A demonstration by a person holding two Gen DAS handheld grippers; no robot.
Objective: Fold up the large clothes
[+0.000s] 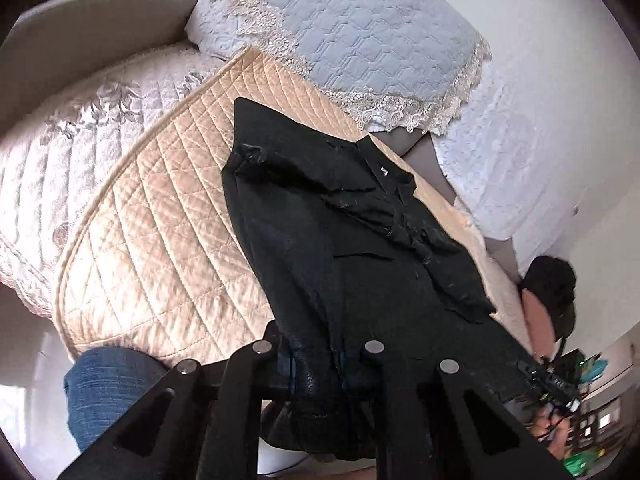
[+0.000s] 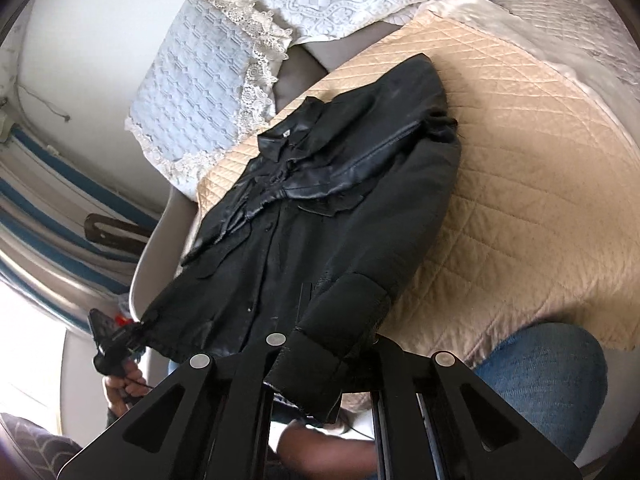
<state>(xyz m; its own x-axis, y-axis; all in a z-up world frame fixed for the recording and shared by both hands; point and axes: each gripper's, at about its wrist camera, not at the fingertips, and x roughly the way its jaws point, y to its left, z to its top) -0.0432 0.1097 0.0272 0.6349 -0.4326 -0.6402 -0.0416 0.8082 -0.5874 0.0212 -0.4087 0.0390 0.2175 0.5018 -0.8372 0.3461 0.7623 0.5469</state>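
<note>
Lying collar-up across the quilt (image 1: 160, 216), the jacket (image 1: 320, 240) reaches its near edge, where the left gripper (image 1: 316, 364) pinches the hem and the right gripper (image 2: 324, 364), seemingly, a cuff.

Soft daylight, blown-out whites, fisheye-warped edges, slight blur.

Both wrist views close, downward; share jacket (image 1: 340, 240).
</note>
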